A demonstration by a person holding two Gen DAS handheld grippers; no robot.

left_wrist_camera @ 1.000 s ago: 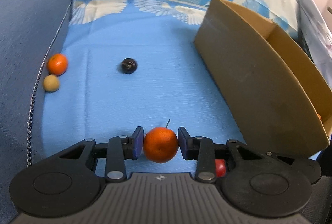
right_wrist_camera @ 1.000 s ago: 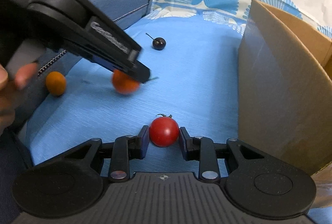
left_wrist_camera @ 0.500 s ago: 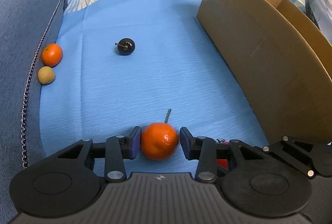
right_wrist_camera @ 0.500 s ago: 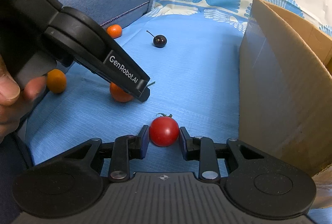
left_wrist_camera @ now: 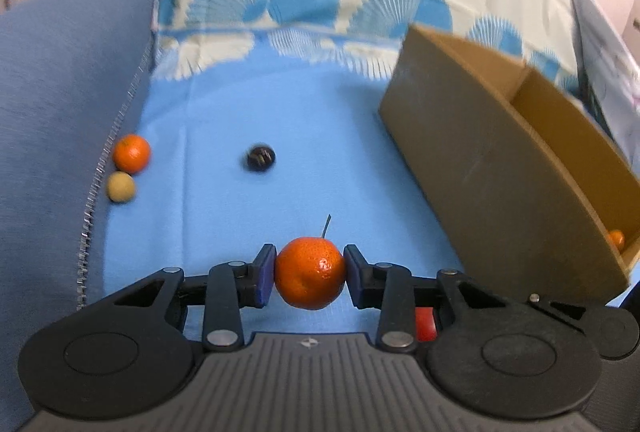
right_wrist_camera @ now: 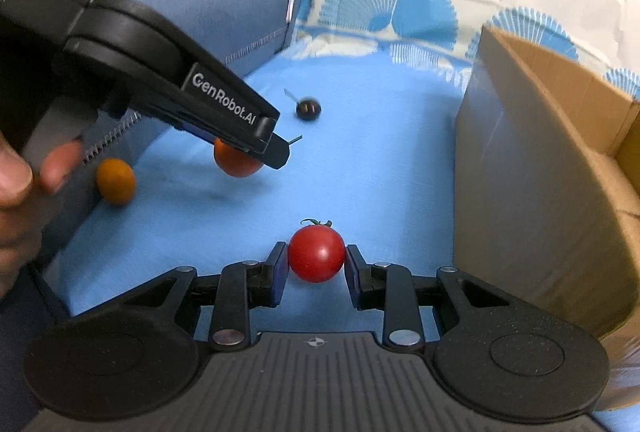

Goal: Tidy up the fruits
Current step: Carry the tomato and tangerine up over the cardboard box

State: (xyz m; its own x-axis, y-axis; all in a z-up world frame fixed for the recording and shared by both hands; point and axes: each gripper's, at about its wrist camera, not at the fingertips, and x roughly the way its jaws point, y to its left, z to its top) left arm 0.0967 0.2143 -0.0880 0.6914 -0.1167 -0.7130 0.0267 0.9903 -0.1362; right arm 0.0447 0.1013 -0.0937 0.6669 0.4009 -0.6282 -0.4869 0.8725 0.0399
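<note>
Blue cloth (left_wrist_camera: 304,120): loose fruit (left_wrist_camera: 132,153), box (left_wrist_camera: 492,184).

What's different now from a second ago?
The left claw has lifted its mandarin off the blue cloth; half a second ago it sat low. The right claw keeps gripping the tomato. Box and loose fruit stay put.

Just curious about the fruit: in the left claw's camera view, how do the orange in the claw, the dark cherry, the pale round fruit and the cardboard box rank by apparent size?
1. cardboard box
2. orange, though it is nearest the camera
3. pale round fruit and dark cherry: alike, and blurred
</note>
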